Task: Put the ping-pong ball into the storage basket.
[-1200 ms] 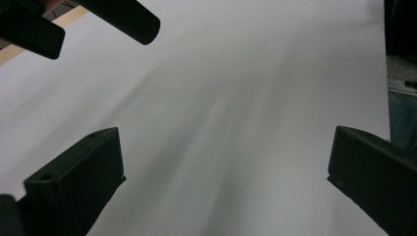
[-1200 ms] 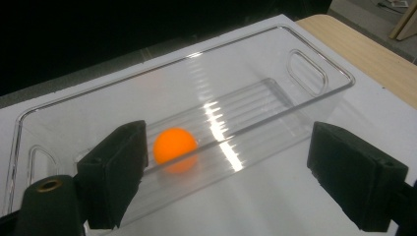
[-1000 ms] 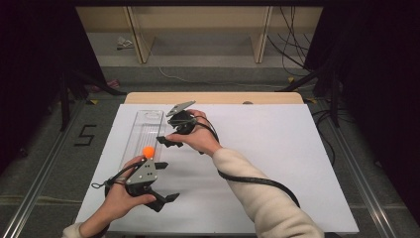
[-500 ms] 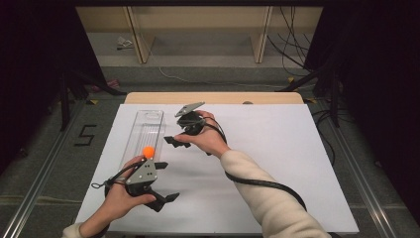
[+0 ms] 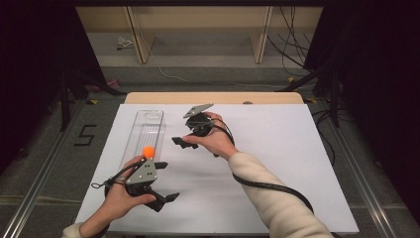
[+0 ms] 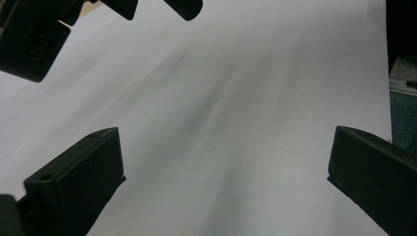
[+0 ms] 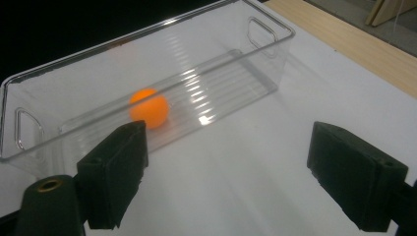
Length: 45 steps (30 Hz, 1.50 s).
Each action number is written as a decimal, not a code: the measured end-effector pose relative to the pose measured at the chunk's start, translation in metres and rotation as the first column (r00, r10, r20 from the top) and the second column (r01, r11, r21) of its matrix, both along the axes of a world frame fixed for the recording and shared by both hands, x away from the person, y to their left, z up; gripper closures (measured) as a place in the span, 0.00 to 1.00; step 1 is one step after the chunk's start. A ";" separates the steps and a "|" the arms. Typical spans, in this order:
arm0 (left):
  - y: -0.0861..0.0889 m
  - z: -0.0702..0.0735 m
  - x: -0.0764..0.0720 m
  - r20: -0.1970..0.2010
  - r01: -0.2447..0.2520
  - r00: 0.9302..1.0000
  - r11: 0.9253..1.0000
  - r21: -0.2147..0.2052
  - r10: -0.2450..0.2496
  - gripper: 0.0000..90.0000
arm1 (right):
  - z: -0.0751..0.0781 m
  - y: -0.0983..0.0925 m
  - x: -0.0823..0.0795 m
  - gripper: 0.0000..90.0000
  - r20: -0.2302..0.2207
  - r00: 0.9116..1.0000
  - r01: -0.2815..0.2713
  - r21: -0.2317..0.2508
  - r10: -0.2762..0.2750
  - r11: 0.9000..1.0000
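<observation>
Since a second ago you drew your right gripper (image 5: 184,142) off the clear bin (image 5: 144,130), jaws wide and empty like your left gripper's (image 5: 163,181), the orange ball (image 7: 149,108) resting inside the bin's near end; approach squarely.

Ball (image 7: 149,108) in the bin (image 7: 265,30) — bin on the table's (image 5: 297,148) left.
</observation>
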<state>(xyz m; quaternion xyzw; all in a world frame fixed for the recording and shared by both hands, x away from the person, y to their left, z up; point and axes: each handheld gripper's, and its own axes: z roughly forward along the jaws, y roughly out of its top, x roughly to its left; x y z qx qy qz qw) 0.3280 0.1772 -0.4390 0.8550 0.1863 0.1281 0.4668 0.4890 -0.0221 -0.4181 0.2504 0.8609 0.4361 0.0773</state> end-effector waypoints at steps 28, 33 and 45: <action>0.000 0.000 0.000 -0.003 -0.003 1.000 1.000 -0.002 0.003 0.00 | -0.005 -0.044 -0.007 0.19 -0.009 0.998 0.063 0.012 -0.063 0.998; 0.000 0.000 0.000 -0.003 -0.003 1.000 1.000 -0.002 0.003 0.00 | -0.005 -0.051 -0.009 0.19 -0.008 0.998 0.067 0.010 -0.066 0.998; 0.000 0.000 0.000 -0.002 -0.005 1.000 1.000 -0.003 0.005 0.00 | -0.007 -0.072 -0.015 0.19 -0.011 0.996 0.090 0.006 -0.090 0.996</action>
